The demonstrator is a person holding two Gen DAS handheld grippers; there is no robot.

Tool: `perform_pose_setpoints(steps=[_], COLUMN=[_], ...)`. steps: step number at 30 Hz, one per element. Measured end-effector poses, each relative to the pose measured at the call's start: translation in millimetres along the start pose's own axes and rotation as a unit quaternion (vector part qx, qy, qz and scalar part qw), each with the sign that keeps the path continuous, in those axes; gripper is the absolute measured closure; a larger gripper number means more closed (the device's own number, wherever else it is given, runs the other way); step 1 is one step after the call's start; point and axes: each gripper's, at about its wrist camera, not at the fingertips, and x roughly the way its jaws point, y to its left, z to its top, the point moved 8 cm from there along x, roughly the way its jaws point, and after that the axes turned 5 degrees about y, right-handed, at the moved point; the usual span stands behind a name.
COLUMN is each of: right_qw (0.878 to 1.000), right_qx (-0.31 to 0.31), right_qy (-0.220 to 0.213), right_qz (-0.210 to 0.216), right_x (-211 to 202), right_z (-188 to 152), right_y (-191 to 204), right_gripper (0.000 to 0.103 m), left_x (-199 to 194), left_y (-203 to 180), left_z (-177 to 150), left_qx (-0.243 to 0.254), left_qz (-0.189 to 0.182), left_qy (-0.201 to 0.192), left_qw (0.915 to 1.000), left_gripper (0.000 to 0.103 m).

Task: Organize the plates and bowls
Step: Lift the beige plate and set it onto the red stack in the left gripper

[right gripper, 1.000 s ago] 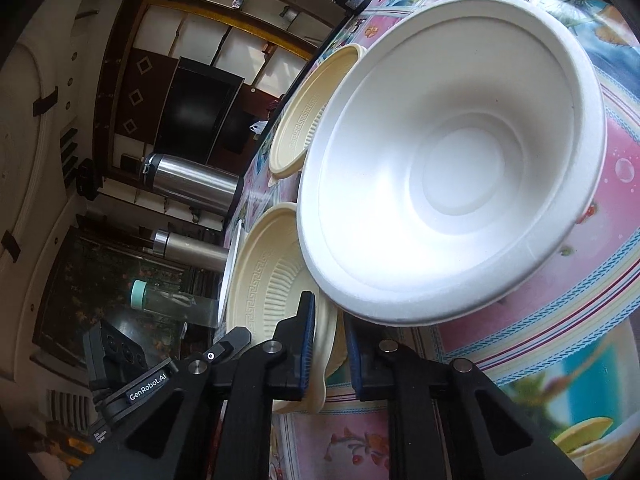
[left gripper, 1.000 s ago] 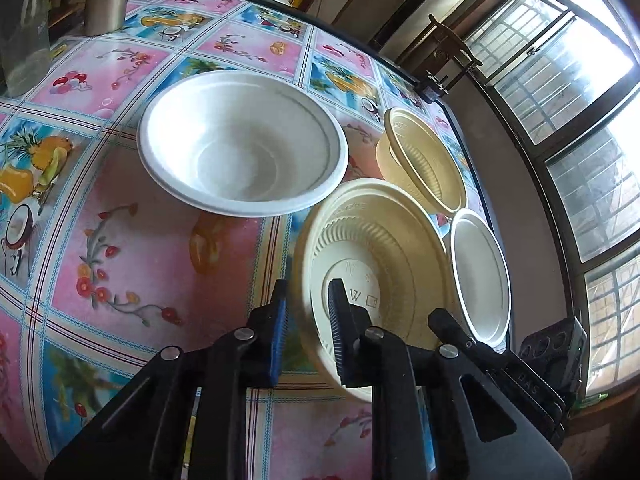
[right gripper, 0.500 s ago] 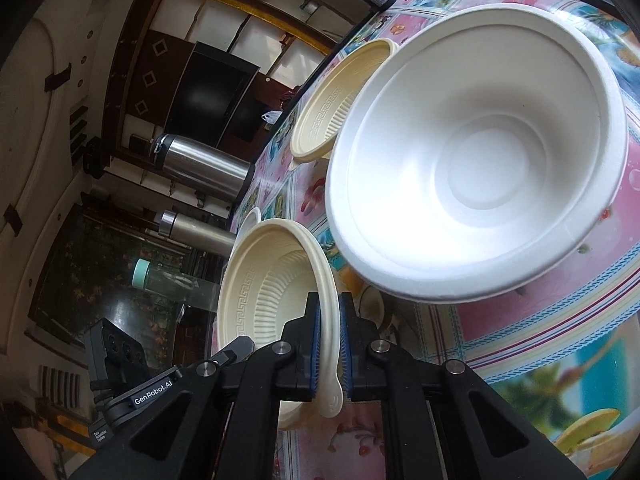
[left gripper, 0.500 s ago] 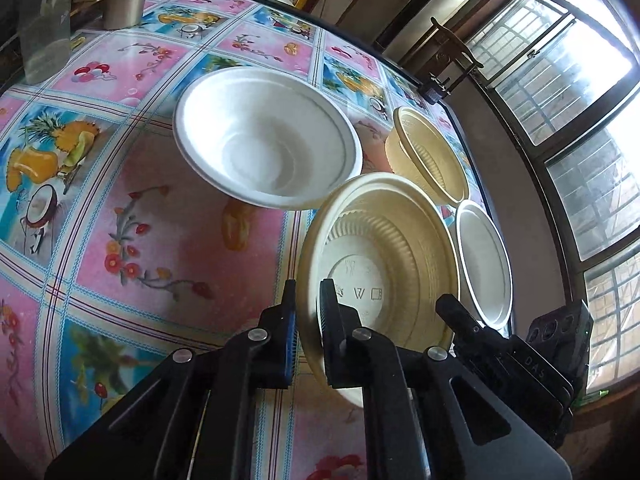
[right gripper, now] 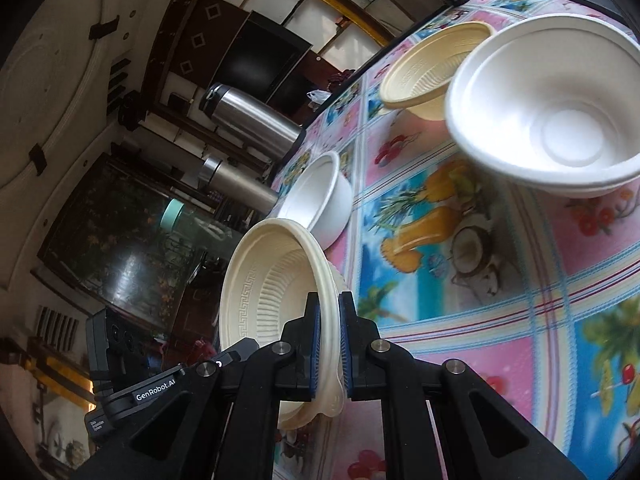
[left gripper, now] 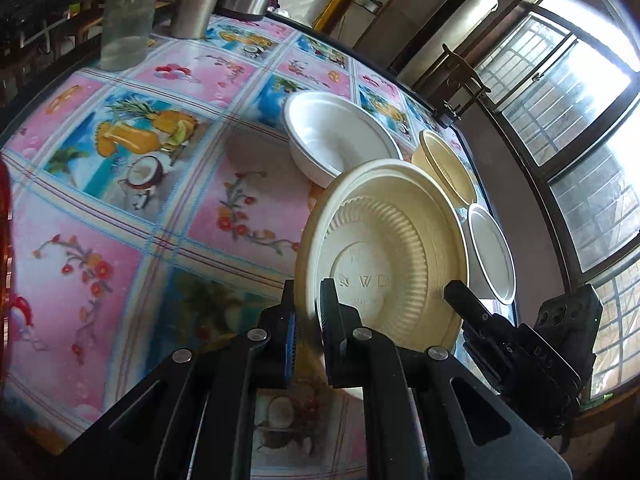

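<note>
A fruit-print tablecloth (left gripper: 168, 184) covers the table. Two steel flasks (right gripper: 250, 124) and a clear bottle (left gripper: 126, 12) stand at its far edge, near a barred window (left gripper: 580, 128).

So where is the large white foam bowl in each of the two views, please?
Left wrist view: the large white foam bowl sits upper centre, beyond the held cream ribbed bowl.
Right wrist view: it fills the upper right, on the fruit-print tablecloth.
Shared landmark: the second cream ribbed bowl beside it.
</note>
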Motion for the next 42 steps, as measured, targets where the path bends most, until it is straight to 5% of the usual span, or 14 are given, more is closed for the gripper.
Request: perform_pose_setpoints(steps=[14,25,35,42], right_qw=[0.996,0.985,0.976,0.973], right_qx=[-0.062,-0.112,-0.153,-0.184], right_qy=[0.004,0.075,0.126,0.122], right_qz=[0.067,0.108,0.09,0.059], right_x=[32,109,170,182], right_z=[-50,-96,-142,-157], right_y=[85,184,226,227], right_gripper=[0.094,0.094,0.094,0.094], left_x=[-89,-164,-166,-150], left_y=[64,160,228,238], left_z=[-18,-17,-28,-29], left_qx=[0.006,-0.056,-0.109,-0.101], left_qz=[0.043,0.098,0.148,0.18], left_qy=[-0.073,-0.13,-0.114,-0.084], left_qw=[0.9964,0.985,0.9765,0.9749], left_gripper=[0.094,0.093,0.092,0.09])
